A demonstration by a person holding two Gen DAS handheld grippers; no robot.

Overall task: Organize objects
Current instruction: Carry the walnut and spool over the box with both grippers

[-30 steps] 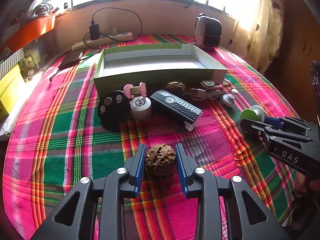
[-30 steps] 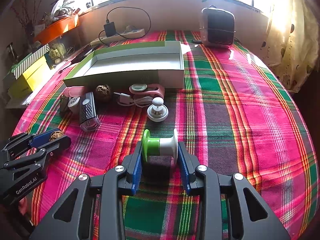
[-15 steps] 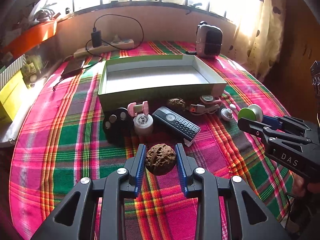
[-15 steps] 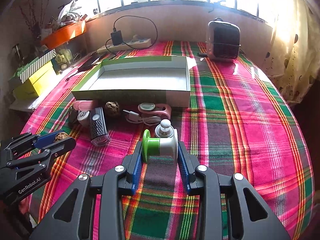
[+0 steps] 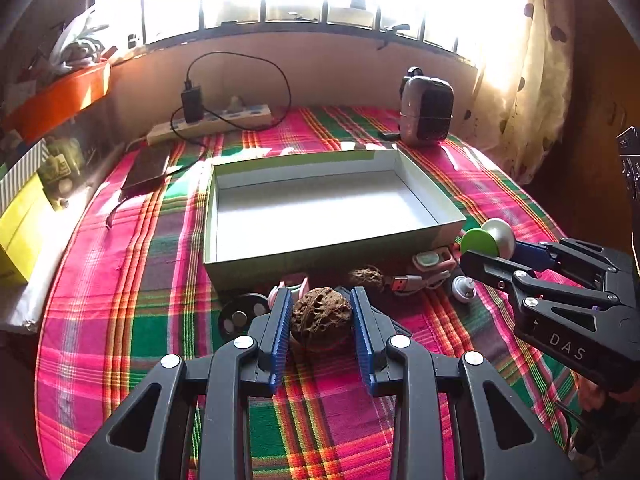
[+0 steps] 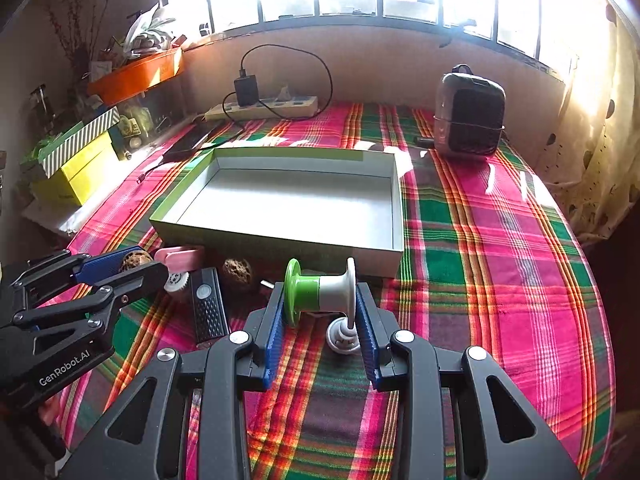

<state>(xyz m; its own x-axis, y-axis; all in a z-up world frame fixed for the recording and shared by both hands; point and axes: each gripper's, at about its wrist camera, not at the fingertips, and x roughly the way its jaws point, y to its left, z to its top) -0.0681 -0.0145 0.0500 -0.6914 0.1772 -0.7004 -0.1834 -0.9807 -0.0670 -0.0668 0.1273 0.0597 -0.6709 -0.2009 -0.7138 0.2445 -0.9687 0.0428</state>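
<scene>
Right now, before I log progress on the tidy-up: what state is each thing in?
Left gripper: shut on the walnut, lifted off the cloth.
Right gripper: shut on the green-and-white spool, lifted.
Box: open, nothing inside.
Second walnut: lying on the cloth before the box.
Black remote: lying flat, face up.
Charger: plugged into the power strip.
</scene>
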